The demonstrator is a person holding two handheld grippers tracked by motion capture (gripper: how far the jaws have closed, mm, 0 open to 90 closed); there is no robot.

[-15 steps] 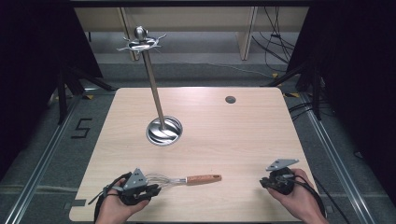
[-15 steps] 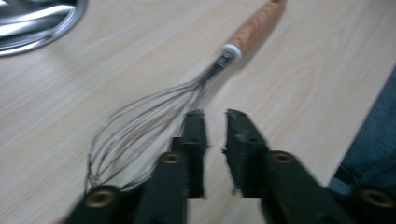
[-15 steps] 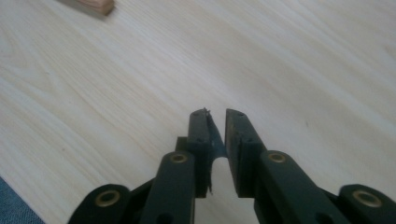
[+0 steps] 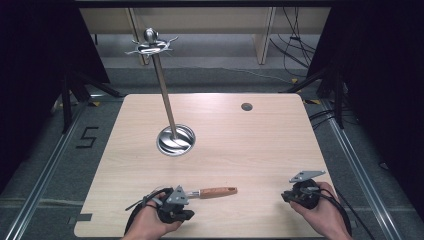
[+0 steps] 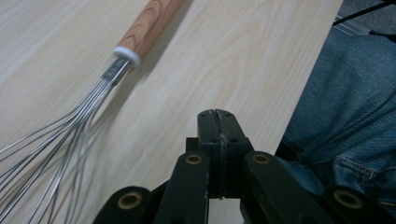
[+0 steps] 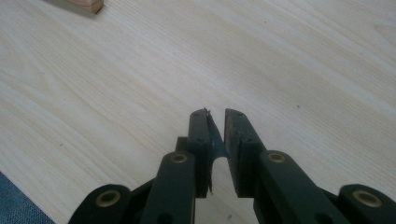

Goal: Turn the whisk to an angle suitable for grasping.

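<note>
A wire whisk with a wooden handle [image 4: 217, 191] lies on the table's near side. In the left gripper view its handle [image 5: 148, 24] and wires [image 5: 60, 144] run past the left of my jaws. My left gripper [image 4: 182, 212] [image 5: 218, 122] rests right beside the wires, shut, with nothing between the jaws. My right gripper [image 4: 286, 196] [image 6: 215, 116] sits low at the near right, pointing toward the handle's end [image 6: 86, 4]. Its jaws are shut to a thin slit and are empty. A tall metal stand [image 4: 167, 100] with hooks on top rises from a round base [image 4: 175, 140].
The pale wooden table [image 4: 260, 145] has a small dark cable hole [image 4: 246, 106] at the far right. The table's near edge and the person's jeans [image 5: 345, 107] are close beside my left gripper. Metal floor rails run along both sides of the table.
My left gripper has slid right along the whisk and now covers its wires in the high view. The whisk and the right gripper have stayed put.
</note>
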